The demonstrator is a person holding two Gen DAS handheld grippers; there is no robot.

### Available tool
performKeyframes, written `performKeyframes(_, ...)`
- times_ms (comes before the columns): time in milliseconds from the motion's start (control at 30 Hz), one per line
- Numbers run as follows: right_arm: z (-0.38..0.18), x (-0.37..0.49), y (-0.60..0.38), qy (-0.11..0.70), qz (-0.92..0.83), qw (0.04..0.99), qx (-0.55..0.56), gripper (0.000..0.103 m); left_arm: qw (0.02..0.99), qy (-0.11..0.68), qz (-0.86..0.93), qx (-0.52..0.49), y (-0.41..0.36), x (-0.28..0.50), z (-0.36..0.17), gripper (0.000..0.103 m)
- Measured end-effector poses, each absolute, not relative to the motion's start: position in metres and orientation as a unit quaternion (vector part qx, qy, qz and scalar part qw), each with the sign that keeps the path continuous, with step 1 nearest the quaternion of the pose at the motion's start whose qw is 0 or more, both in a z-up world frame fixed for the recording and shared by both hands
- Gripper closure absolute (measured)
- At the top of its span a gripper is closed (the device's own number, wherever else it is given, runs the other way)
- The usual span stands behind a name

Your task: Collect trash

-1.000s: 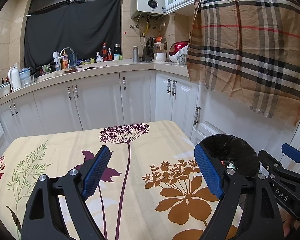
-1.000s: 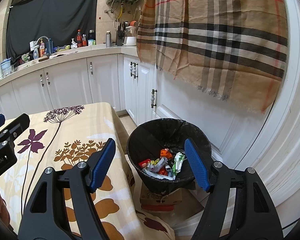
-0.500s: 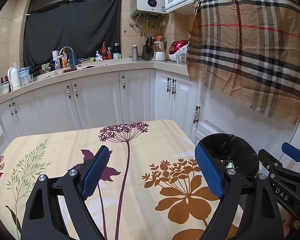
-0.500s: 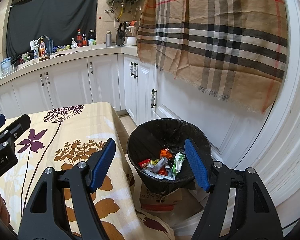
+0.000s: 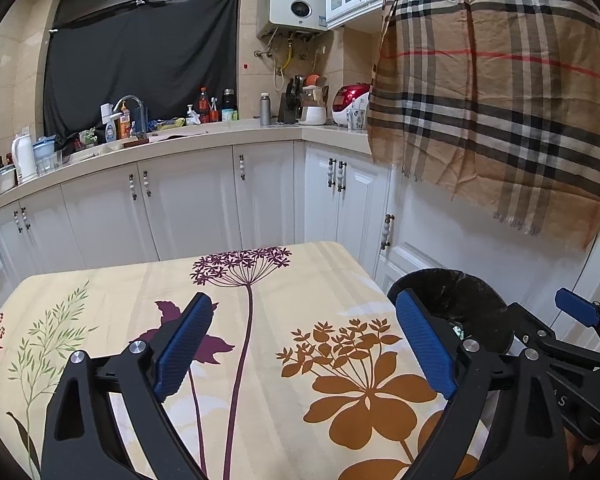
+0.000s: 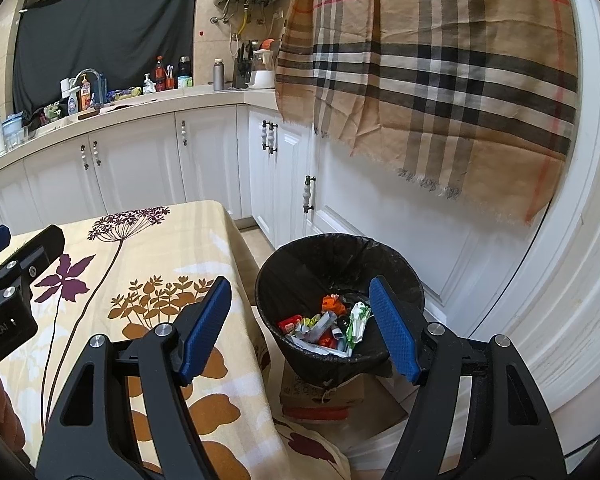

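Hovering over the floral tablecloth [image 5: 300, 360], your left gripper [image 5: 304, 344] had just been spreading its jaws wide, with nothing between them. Your right gripper [image 6: 300, 328] stood open and empty above the table's edge. Beyond it, the black-lined trash bin [image 6: 380, 256] sat on a cardboard box [image 6: 324, 396], wrappers [image 6: 328, 328] heaped inside. White cabinets [image 6: 140, 168] stood farther back.

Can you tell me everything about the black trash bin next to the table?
The trash bin is round and wider at the top, lined with a crinkly black plastic bag folded over its rim. It stands upright on a flat cardboard box on the floor, beside the table's corner and in front of the white cabinets. It is open, with no lid visible. At the bottom lies a small heap of colourful wrappers: orange, red, green and white.
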State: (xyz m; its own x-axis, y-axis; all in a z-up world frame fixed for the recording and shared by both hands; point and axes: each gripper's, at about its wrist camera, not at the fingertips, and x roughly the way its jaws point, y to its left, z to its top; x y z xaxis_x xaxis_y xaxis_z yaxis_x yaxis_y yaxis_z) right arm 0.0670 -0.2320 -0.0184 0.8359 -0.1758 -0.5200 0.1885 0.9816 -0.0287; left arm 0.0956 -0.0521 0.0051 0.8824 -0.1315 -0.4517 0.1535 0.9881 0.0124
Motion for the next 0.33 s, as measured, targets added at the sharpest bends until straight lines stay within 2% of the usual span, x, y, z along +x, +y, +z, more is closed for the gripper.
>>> performKeyframes(200,-0.015,0.067,-0.228,0.27,-0.09,0.958,0.011,0.033,0.97,0.237,-0.048,0.036,-0.046,0.1,0.005,0.013)
performKeyframes(333,-0.015,0.07,-0.219,0.272,-0.074,0.959,0.014,0.026,0.962,0.268,-0.043,0.031,-0.025,0.108,-0.004,0.013)
